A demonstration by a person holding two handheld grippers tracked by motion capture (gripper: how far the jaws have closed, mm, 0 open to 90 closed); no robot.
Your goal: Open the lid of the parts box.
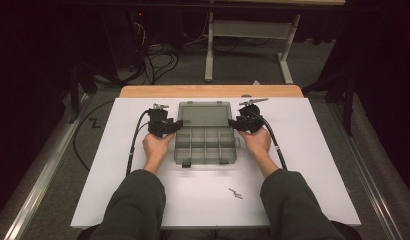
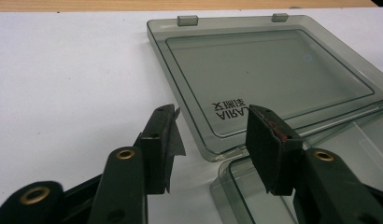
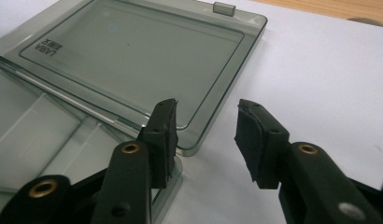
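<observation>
Hands come in from the bottom of the high view, each with a black gripper. The left gripper (image 1: 176, 125) sits at the left side of a see-through grey plastic box with small compartments (image 1: 205, 145). The right gripper (image 1: 235, 124) sits at the right side of the box. The box lies in the middle of the white table top (image 1: 118, 165). Its flat grey lid (image 1: 204, 114) is swung all the way open and lies flat on the table behind the box. Two small grey metal bits (image 1: 235, 193) lie on the table, well apart from the box, near the person's right sleeve.

Now the left gripper view. The jaws of the left gripper (image 2: 212, 128) stand apart with nothing pressed between them. The near corner of the lid (image 2: 269, 74) shows in the gap, and it lies on the table, farther off than the pads. A corner of the box (image 2: 236, 186) is low down, just beside the right jaw. I cannot tell if that jaw touches it.

Now the right gripper view. The jaws of the right gripper (image 3: 206, 122) are open too, and they hold nothing. The left jaw is over the spot where the lid (image 3: 133, 60) meets the box (image 3: 35, 135). The right jaw hangs over bare white table (image 3: 320, 79).
</observation>
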